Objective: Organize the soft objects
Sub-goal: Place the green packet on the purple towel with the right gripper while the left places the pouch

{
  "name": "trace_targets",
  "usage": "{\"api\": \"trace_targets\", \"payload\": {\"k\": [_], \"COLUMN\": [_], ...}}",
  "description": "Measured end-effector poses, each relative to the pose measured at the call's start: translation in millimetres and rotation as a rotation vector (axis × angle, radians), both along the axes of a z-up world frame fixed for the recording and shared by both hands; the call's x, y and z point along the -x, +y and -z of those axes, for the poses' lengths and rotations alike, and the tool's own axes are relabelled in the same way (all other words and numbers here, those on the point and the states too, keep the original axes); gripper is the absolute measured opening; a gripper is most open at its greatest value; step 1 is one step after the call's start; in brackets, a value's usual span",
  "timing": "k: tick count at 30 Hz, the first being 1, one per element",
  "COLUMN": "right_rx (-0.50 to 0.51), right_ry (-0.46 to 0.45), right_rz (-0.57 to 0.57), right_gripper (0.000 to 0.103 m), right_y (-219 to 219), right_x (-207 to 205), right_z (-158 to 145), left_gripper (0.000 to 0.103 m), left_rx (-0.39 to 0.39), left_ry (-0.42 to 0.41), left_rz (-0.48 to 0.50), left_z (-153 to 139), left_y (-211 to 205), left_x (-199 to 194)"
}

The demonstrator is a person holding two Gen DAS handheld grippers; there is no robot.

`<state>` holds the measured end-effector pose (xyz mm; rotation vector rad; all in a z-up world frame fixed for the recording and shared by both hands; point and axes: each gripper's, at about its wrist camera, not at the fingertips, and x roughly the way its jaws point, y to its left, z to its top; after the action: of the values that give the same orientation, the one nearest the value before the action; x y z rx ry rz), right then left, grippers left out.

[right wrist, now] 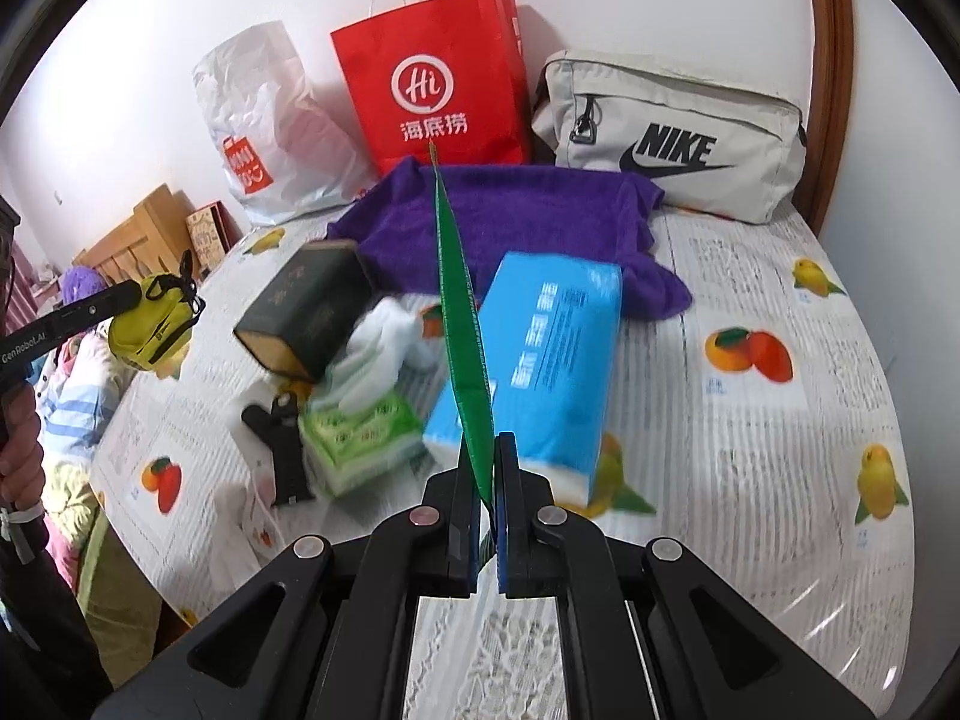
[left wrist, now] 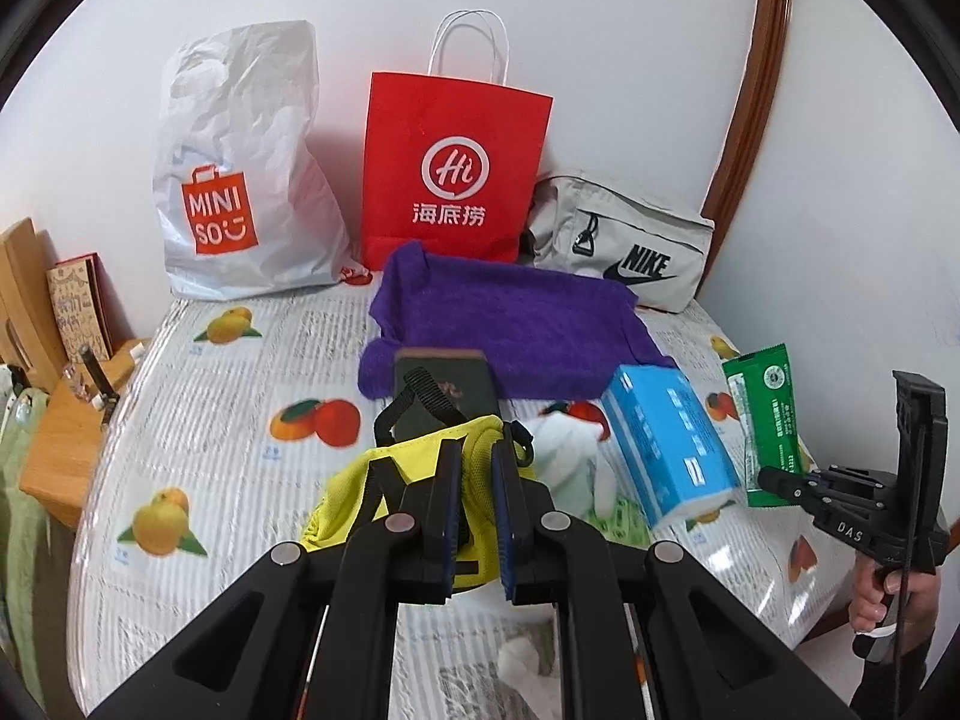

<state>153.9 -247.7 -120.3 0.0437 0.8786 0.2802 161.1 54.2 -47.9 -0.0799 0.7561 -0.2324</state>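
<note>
My left gripper (left wrist: 477, 462) is shut on a small yellow pouch (left wrist: 414, 480) with black straps and holds it above the table; it also shows in the right wrist view (right wrist: 153, 330). My right gripper (right wrist: 487, 468) is shut on a flat green packet (right wrist: 462, 324), seen edge-on; the left wrist view shows the packet (left wrist: 765, 420) held upright at the right. A purple towel (left wrist: 510, 324) lies mid-table. A blue tissue pack (right wrist: 540, 354), a green tissue pack (right wrist: 360, 438) with white tissue sticking out, and a dark book (right wrist: 306, 306) lie in front of it.
A white Miniso plastic bag (left wrist: 240, 180), a red paper bag (left wrist: 450, 168) and a grey Nike bag (left wrist: 624, 246) stand along the back wall. A black clip (right wrist: 282, 450) lies near the green tissue pack. A wooden stand (left wrist: 36, 312) is at the left table edge.
</note>
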Motion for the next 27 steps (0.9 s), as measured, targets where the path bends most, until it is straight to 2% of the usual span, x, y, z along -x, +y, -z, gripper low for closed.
{"api": "trace_targets", "payload": {"k": [16,27], "right_rx": [0.001,-0.013], "right_ry": [-0.019,-0.013], "right_rz": [0.026,0.053], "right_gripper": [0.004,0.004], "right_y": [1,-10], "right_x": [-88,-161], "right_z": [-23,-16], "left_gripper": [0.010,0.010], "left_rx": [-0.007,-0.039], "left_ry": [-0.003,0.000], "left_rz": [-0.005,-0.029], "left_z": [-10,-9], "left_y": [1,-2], "left_x": [-82,-136]}}
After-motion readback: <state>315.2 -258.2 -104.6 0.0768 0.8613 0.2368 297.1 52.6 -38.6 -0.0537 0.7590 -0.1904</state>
